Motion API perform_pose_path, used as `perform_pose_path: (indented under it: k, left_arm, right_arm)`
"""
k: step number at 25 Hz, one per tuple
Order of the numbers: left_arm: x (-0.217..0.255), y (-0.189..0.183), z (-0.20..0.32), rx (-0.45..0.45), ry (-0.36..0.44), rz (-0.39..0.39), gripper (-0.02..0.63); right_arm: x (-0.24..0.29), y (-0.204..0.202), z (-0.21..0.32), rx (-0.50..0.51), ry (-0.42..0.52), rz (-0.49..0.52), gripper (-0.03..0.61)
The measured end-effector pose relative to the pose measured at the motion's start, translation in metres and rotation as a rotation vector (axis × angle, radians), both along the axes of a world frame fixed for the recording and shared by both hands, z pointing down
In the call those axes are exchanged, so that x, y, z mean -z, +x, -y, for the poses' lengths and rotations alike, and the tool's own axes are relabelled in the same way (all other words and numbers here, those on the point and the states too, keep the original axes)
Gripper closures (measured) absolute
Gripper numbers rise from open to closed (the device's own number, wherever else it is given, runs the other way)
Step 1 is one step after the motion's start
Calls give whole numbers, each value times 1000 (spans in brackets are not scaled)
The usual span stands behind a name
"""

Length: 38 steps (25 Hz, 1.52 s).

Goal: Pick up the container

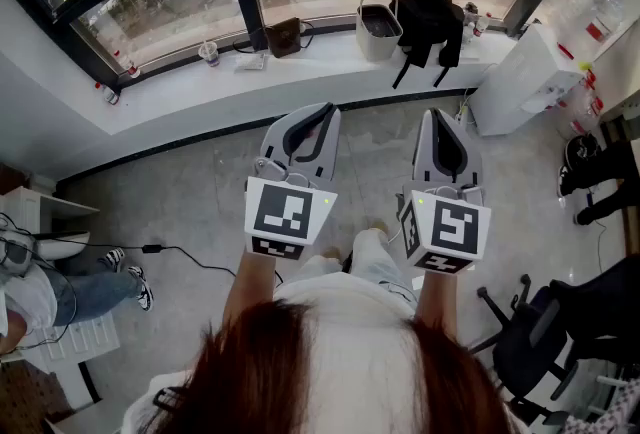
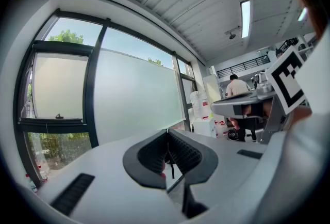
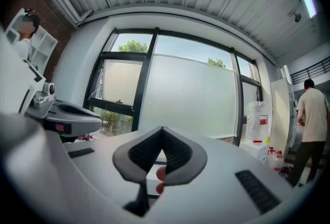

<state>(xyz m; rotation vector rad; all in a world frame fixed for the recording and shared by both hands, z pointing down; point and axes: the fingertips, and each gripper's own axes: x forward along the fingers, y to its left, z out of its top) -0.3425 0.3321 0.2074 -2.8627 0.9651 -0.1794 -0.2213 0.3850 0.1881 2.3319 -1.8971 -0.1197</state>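
Hovering before the window [image 1: 170, 17], left gripper [image 1: 322, 114] and right gripper [image 1: 441, 117] are held closed tip to tip, empty; jaws should be opened before the pail [image 1: 378, 32] on the sill [image 1: 300, 72], probably the container, is approached.

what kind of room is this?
Probably an office or lab workroom, indoors. Clues: a long window sill cluttered with a bucket and a black bag, a black office chair, and a white cabinet in the corner.
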Motion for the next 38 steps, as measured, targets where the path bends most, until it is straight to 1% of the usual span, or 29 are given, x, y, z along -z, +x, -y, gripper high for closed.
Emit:
perform_pose_path:
  k: [7,16,23,28,38]
  left_arm:
    - [-3,4,9,-9,-11,-1,595]
    - [-13,33,46,-11,-18,11,595]
    - [-15,74,86,-10,-10,22,595]
    - [-11,108,114,-10,-5,24,595]
    - [-6,180,165,7,-5,26,595]
  right_arm:
    - [-1,-2,10,10,-2,-5,554]
    - [-8,24,47,20,12,12,554]
    - [-17,63,88,26,9,35,554]
    - [-14,96,116,34,17,48,554]
    - [-11,164,167,75,25,73,554]
